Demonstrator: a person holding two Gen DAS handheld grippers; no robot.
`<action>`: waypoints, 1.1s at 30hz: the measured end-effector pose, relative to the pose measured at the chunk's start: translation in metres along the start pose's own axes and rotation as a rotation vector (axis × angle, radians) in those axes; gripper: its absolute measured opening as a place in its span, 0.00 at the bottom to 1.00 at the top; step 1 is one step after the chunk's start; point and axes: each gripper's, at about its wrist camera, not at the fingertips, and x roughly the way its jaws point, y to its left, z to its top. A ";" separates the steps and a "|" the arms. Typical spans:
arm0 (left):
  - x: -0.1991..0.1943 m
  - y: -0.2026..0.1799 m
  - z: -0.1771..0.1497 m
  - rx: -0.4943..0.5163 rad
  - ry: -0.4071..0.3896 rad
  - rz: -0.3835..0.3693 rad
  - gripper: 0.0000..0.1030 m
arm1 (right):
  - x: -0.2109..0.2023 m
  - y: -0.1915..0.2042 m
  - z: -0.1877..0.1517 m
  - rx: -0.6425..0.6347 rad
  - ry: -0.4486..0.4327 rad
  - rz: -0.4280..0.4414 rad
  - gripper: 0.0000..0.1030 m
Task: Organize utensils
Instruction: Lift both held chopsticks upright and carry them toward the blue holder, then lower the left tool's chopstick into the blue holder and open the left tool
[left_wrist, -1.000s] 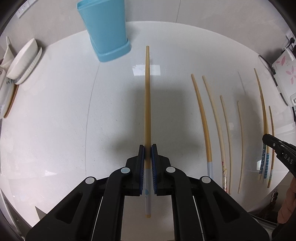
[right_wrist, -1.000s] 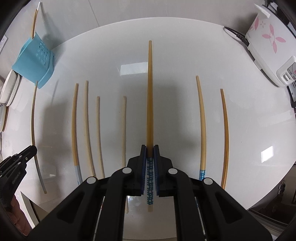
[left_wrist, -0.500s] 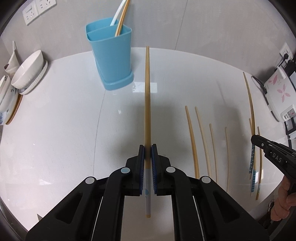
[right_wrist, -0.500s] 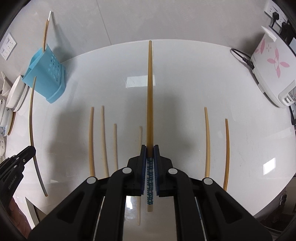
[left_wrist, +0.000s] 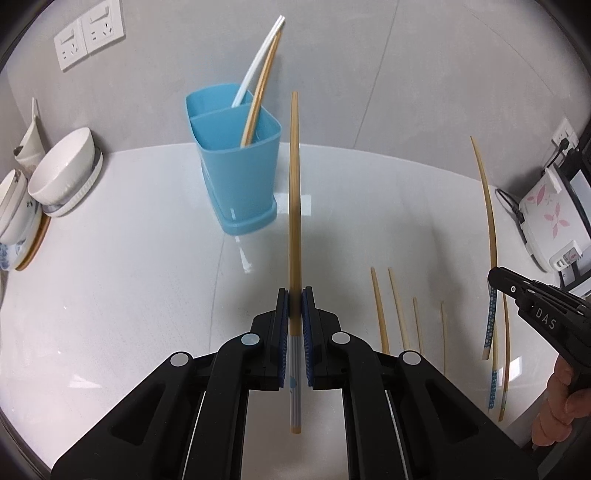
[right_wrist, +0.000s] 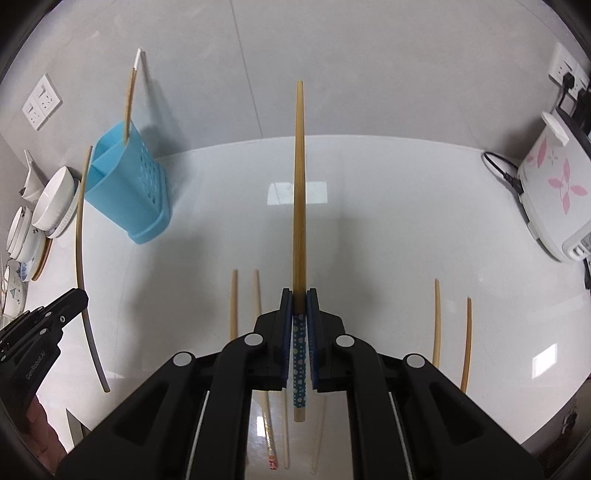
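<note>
The left gripper (left_wrist: 294, 295) is clamped on a bamboo chopstick with a grey-striped handle (left_wrist: 294, 206), which sticks straight out ahead of the jaws, its tip close to the blue utensil holder (left_wrist: 236, 166) in the picture. The right gripper (right_wrist: 300, 295) is likewise closed tight on a chopstick with a blue dotted handle (right_wrist: 299, 192), held clear of the white countertop (right_wrist: 369, 221).

In the left wrist view, the right gripper's black finger carries the white letters "DAS"; a person's hand (left_wrist: 557, 410) holds it from below. In the right wrist view, the left gripper's body reads "GenRobot.AI".

The holder stands upright at the back of the counter near the wall, with one white chopstick (left_wrist: 258, 66) and one bamboo chopstick (left_wrist: 260, 88) leaning in its compartments; which compartment each sits in is hard to tell. Loose chopsticks (right_wrist: 233, 302) lie on the counter below and between the grippers, one with a pink printed end whose marks are too small to read.

White bowls (left_wrist: 62, 173) stack at the left, wall sockets (left_wrist: 88, 33) above them. A white appliance with pink flower prints (right_wrist: 554, 188) sits at the right.
</note>
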 end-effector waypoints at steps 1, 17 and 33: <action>-0.001 0.002 0.003 0.000 -0.009 0.002 0.06 | -0.001 0.004 0.003 -0.005 -0.009 0.003 0.07; -0.004 0.039 0.056 0.017 -0.119 -0.021 0.07 | -0.017 0.065 0.039 0.000 -0.151 0.043 0.07; -0.017 0.067 0.108 0.044 -0.240 -0.081 0.07 | -0.032 0.107 0.072 0.024 -0.295 0.106 0.06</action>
